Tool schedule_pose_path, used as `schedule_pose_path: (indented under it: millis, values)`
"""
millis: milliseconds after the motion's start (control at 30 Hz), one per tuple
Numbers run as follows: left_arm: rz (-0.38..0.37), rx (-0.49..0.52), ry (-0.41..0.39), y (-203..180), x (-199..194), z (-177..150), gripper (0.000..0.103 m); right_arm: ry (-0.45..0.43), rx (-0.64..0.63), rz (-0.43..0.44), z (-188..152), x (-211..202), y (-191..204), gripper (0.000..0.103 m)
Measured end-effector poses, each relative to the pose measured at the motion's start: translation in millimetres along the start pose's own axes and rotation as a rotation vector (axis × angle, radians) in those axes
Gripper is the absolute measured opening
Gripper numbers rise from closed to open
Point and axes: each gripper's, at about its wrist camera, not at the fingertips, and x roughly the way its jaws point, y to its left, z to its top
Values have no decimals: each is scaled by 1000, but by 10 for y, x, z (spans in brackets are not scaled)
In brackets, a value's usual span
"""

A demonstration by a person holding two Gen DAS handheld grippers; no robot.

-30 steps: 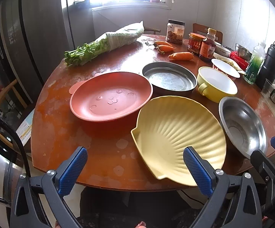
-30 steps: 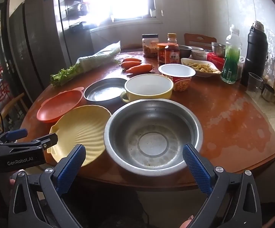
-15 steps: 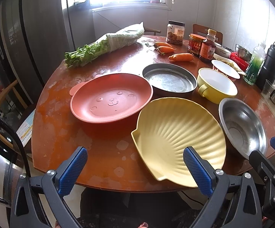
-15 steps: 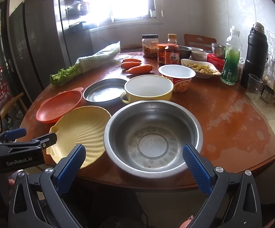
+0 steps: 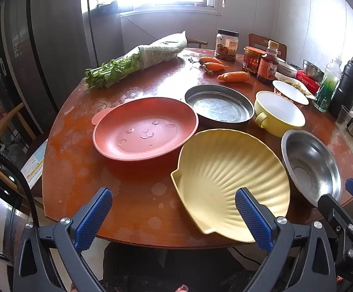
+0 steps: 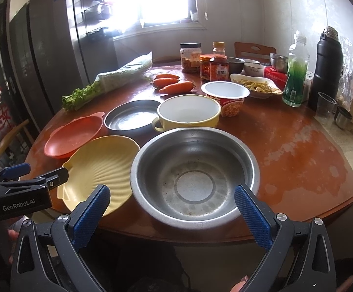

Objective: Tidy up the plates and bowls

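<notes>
Round wooden counter, near edge: yellow shell-shaped plate, steel bowl. Left tool and right tool wide, empty.

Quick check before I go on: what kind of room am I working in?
Most likely a home kitchen or dining corner: a round wooden table with carrots and sauce jars, and a tall refrigerator beside it.

text: "GenRobot.AI" in white | on: black body of left gripper, right wrist view | jar, bottle, cup and box labels: too small to read
</notes>
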Motion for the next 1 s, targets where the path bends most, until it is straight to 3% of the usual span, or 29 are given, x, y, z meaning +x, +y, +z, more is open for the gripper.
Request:
schedule_pose_path:
  millis: [633, 1000]
  values:
    - [-4, -21, -4, 103, 4, 31, 102, -16, -18, 17, 93, -7, 75, 102]
    - [36, -121, -18, 700, 12, 264, 102, -42, -40, 117, 574, 103, 448, 102]
